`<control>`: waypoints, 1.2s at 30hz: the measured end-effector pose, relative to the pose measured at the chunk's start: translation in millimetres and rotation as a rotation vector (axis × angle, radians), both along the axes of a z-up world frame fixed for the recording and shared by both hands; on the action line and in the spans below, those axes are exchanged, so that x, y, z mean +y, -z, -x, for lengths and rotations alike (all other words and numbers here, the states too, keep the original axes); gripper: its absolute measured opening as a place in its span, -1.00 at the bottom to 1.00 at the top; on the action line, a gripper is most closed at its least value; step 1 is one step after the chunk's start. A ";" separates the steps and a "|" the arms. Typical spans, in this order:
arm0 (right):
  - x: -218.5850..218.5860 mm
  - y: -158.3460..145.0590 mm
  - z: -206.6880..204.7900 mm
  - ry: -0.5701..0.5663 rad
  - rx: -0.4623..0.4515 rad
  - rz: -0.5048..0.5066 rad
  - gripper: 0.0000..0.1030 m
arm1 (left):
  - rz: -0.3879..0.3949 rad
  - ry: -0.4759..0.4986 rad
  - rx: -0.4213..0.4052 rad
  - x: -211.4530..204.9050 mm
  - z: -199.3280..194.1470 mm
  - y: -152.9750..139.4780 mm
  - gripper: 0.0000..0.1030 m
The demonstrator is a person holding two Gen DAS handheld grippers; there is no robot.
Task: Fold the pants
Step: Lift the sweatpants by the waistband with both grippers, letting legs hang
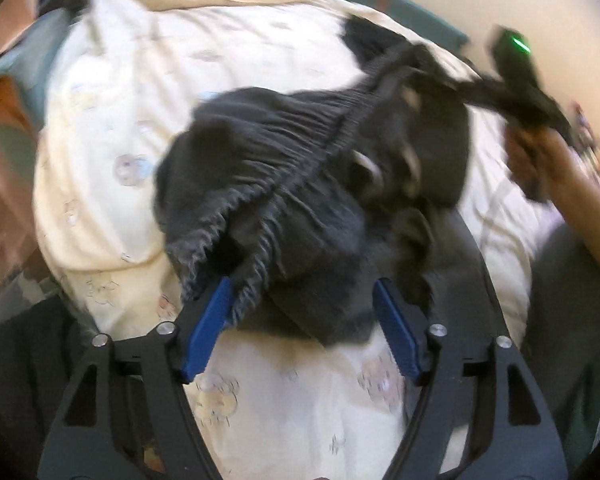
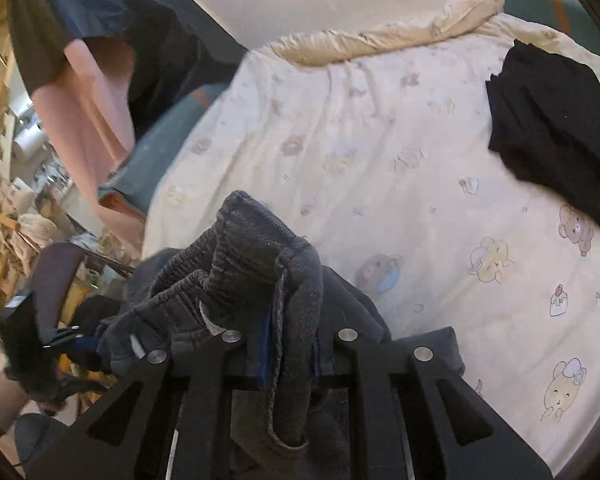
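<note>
The right claw [image 2: 288, 354] is pinching the gathered waistband of the dark grey sweatpants [image 1: 300, 200], drawstring dangling between its arms, while the left claw [image 1: 300, 312] stands spread with its blue pads either side of the bunched cloth, not pressing on it. The sweatpants sit heaped near the bed's [image 2: 380, 140] near edge, partly lifted off the cartoon-print duvet, with a folded black garment [image 2: 552, 128] lying towards the far corner. They look soft, thick and floppy, so I'd judge the ribbed elastic waistband the firmest place to hold.
</note>
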State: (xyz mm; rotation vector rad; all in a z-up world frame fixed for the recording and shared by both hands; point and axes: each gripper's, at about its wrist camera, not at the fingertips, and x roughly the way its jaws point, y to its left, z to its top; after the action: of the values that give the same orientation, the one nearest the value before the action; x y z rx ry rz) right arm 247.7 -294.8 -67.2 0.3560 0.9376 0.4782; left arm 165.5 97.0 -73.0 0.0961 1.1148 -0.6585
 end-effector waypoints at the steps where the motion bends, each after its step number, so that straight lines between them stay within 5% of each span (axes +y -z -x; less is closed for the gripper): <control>1: -0.5 1.7 -1.0 0.008 -0.003 0.011 -0.71 | 0.014 0.030 0.012 1.5 5.3 -2.1 0.38; 4: 0.7 6.9 -7.8 0.037 0.018 0.003 -0.71 | 0.021 0.119 0.069 2.4 19.8 -7.2 0.54; 8: 0.1 12.7 -13.4 0.041 0.045 -0.019 -0.71 | -0.130 0.008 -0.047 14.1 18.8 -1.3 0.55; 11: -1.3 15.0 -14.3 0.044 0.057 -0.043 -0.70 | -0.320 -0.075 -0.221 5.1 8.3 13.3 0.53; 13: -1.5 16.0 -13.8 0.045 0.064 -0.044 -0.70 | -0.296 -0.060 -0.279 -6.7 3.3 12.2 0.04; 16: -5.7 15.2 -10.1 0.049 0.069 -0.060 -0.70 | -0.366 0.024 -0.333 -29.8 -0.8 22.9 -0.63; 19: -6.5 0.3 1.3 0.018 0.033 -0.045 -0.70 | -0.366 0.024 -0.374 -32.3 2.1 14.3 -0.79; 23: -4.7 -53.2 25.8 -0.050 -0.108 -0.010 -0.71 | -0.248 -0.096 -0.395 -7.9 9.2 -39.7 -0.80; 27: -9.2 -129.0 51.5 -0.062 -0.232 0.005 -0.71 | -0.123 -0.185 -0.454 13.8 18.9 -132.4 -0.80; 36: -20.2 -320.7 119.7 0.014 -0.535 0.104 -0.72 | -0.108 -0.252 -0.708 -24.9 80.0 -311.1 -0.82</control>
State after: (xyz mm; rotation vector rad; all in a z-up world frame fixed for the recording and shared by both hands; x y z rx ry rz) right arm 127.9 -315.0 253.5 0.1265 0.4373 0.4776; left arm 85.5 72.1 238.1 0.2551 0.4640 -0.2930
